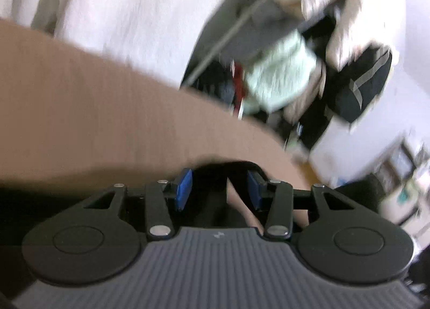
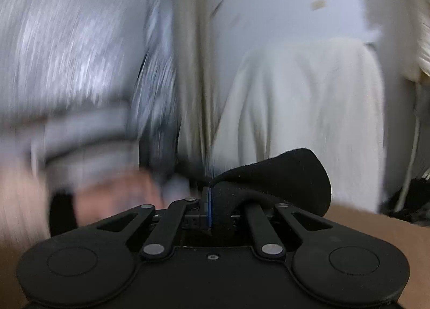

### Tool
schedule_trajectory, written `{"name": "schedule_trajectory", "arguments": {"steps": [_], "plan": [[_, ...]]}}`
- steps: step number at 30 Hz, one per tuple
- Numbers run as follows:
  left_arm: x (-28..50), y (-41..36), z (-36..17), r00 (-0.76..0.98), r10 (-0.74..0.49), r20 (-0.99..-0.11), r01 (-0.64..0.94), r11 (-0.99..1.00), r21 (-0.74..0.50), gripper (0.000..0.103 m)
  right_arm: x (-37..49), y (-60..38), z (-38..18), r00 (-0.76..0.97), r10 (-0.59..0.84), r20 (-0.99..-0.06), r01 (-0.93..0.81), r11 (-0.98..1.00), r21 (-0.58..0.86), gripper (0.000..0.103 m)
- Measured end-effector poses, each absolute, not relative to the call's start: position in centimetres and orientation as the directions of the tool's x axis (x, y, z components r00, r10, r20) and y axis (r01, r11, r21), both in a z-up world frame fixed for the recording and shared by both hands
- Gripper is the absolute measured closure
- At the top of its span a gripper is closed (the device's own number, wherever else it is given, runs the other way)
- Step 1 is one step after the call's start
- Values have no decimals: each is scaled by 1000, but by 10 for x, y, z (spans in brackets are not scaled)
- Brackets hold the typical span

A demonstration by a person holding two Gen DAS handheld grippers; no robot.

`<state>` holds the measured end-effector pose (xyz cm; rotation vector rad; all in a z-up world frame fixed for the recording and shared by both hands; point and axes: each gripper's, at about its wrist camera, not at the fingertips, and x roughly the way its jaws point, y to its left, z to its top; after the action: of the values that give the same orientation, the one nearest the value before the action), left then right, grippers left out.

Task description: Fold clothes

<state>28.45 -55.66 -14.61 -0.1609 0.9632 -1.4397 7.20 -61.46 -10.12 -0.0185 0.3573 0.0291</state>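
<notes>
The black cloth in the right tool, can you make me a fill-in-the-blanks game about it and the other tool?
1. The right tool is shut on a piece of ____ cloth.
2. The left tool has its blue pads apart, so it is ____.
3. The surface under the left tool is ____ in colour.

Missing words: black; open; brown
</notes>
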Motion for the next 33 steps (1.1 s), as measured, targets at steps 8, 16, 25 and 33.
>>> {"name": "schedule_trajectory", "arguments": {"steps": [8, 16, 25, 33], "plan": [[254, -484, -211, -262, -819, -511, 541, 314, -780, 53, 58, -609, -201, 784, 74, -617, 58, 980, 191, 85], [206, -443, -212, -236, -805, -544, 592, 324, -738, 48, 28, -647, -197, 857, -13, -515, 233, 901, 365, 45], [165, -413, -184, -112, -794, -598, 709, 358, -608, 48, 21, -592, -174, 857, -84, -508, 153, 984, 96, 95], [129, -422, -183, -62, -853, -518, 846, 231, -480, 47, -25, -592, -194, 812, -35, -582, 134, 983, 128, 49]]}}
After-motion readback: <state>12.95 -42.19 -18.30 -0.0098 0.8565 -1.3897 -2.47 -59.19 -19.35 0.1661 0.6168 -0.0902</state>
